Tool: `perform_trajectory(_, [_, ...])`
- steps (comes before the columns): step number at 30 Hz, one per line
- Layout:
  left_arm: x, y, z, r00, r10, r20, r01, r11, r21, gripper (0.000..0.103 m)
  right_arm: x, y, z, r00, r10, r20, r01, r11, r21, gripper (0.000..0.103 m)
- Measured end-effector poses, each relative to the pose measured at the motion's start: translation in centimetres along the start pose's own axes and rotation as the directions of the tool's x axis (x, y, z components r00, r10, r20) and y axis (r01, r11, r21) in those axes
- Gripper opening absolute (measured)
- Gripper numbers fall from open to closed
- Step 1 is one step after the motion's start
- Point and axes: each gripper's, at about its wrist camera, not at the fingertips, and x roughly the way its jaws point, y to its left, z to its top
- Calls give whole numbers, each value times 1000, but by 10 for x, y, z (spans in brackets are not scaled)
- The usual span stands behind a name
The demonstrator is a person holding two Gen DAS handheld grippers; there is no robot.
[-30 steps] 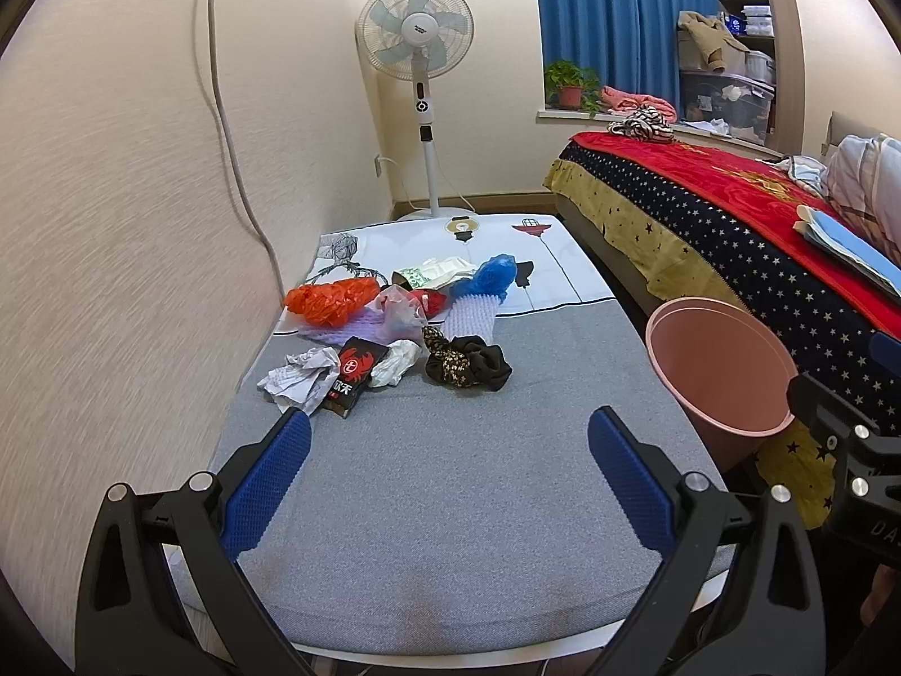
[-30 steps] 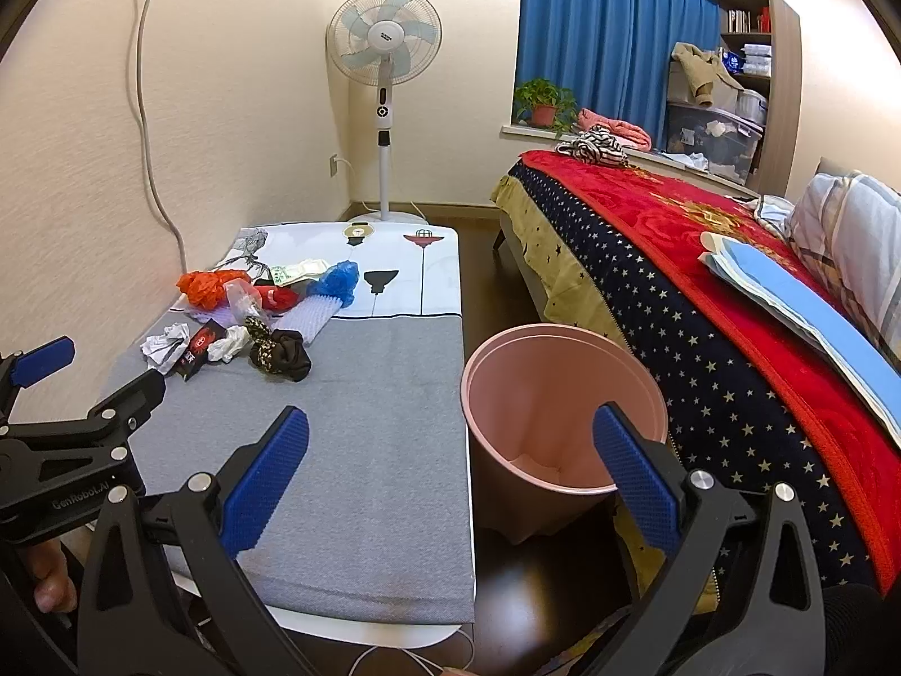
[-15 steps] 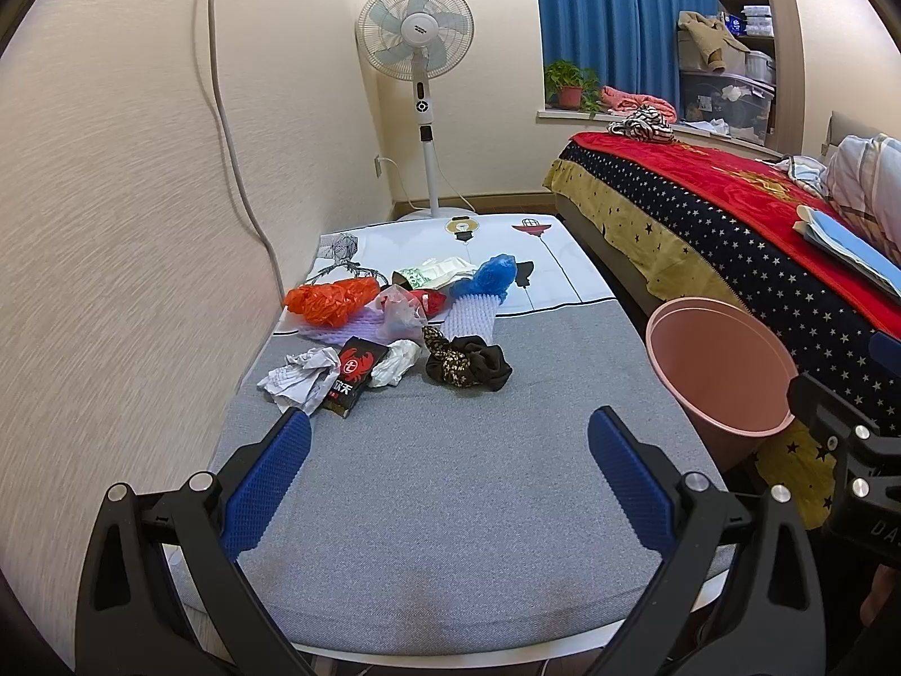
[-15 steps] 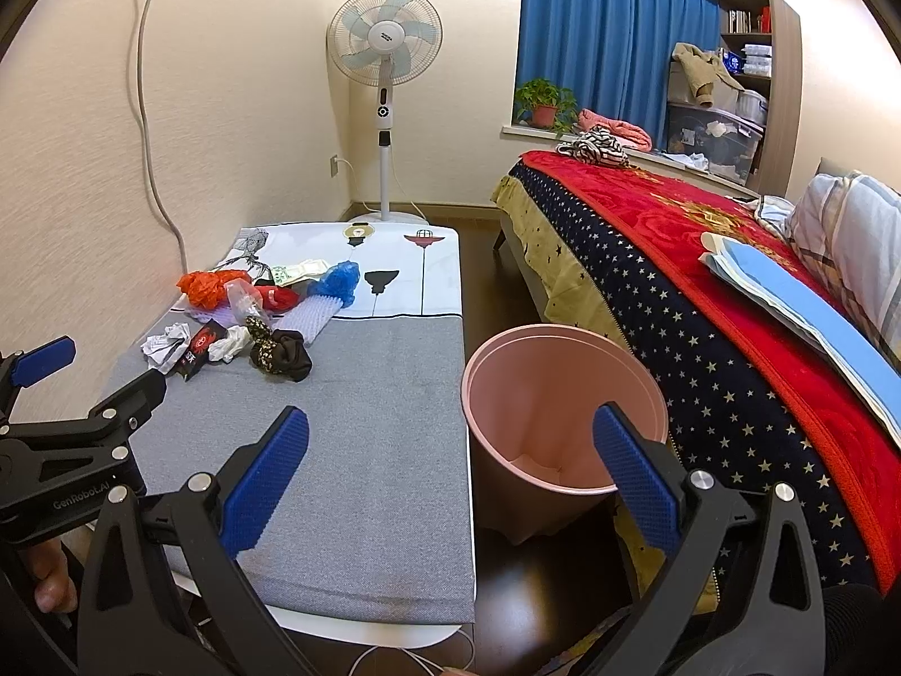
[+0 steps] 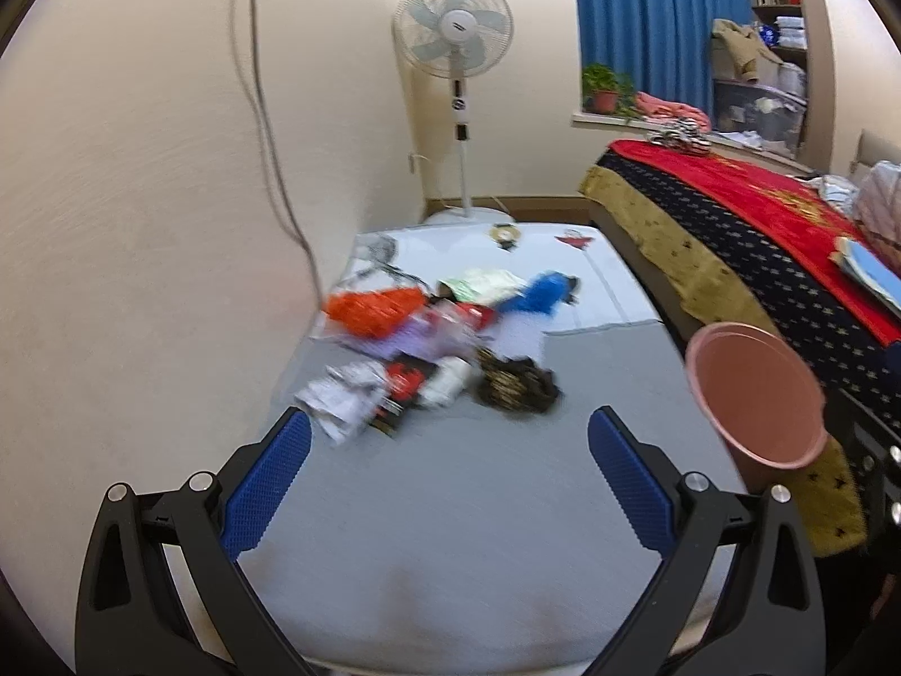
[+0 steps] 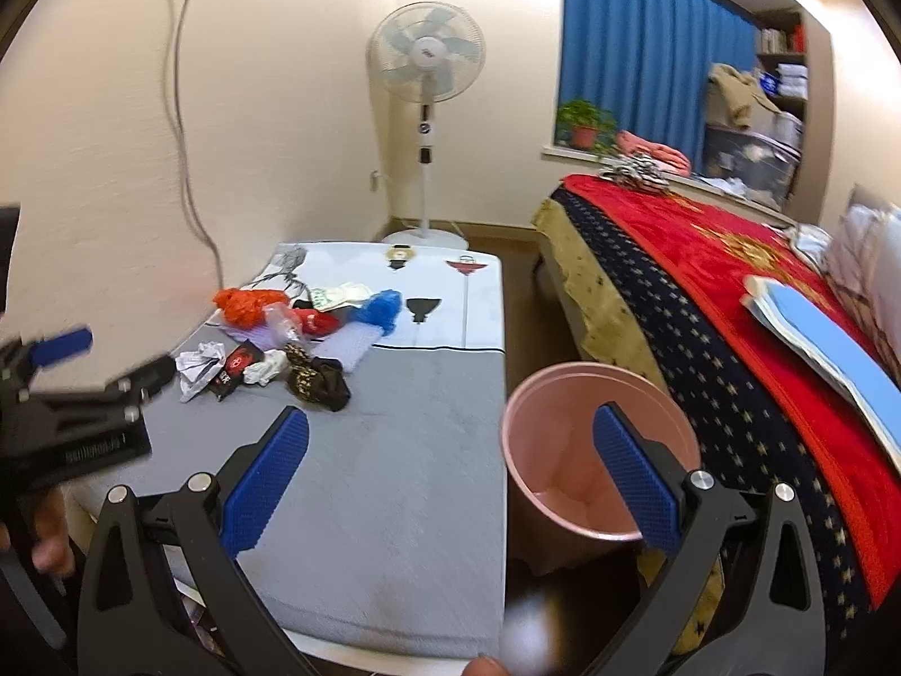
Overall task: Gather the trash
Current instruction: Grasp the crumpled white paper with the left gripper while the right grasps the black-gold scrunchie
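A heap of trash lies on the grey mat (image 5: 450,507) near the wall: crumpled white paper (image 5: 343,394), a black-red packet (image 5: 402,388), an orange bag (image 5: 374,307), a blue bag (image 5: 540,296) and a dark leopard-print cloth (image 5: 515,386). The same heap shows in the right wrist view, with the paper (image 6: 197,363) and the cloth (image 6: 315,380). My left gripper (image 5: 447,450) is open and empty, short of the heap. My right gripper (image 6: 450,448) is open and empty, beside the pink bin (image 6: 597,450). The bin also shows in the left wrist view (image 5: 754,394).
A bed with a red and starred blanket (image 6: 732,304) runs along the right. A standing fan (image 5: 453,39) is at the far wall. A cable (image 5: 270,129) hangs down the left wall. The left gripper's body (image 6: 73,394) shows at the left of the right wrist view.
Both grippers have moved forward toward the heap and the bin, with motion blur in both views. Both stay open and empty.
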Motion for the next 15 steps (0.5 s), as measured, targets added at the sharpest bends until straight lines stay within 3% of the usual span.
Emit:
perform_trajectory(3, [10,21,20,999,41,26,-41,999,-1,96,18,13,12,1000,9,-8,-10,999,-42,98])
perform_trajectory(7, [39,56,40,997,66,43,-65,997,-30,96,52,25,30,996,84,-18,-85,996,-9,98])
perform_trajectory(15, [127,99,37,998,-12,-61,9,998,-56,96,148,54,32,989,63,-131,-62,998,13,98])
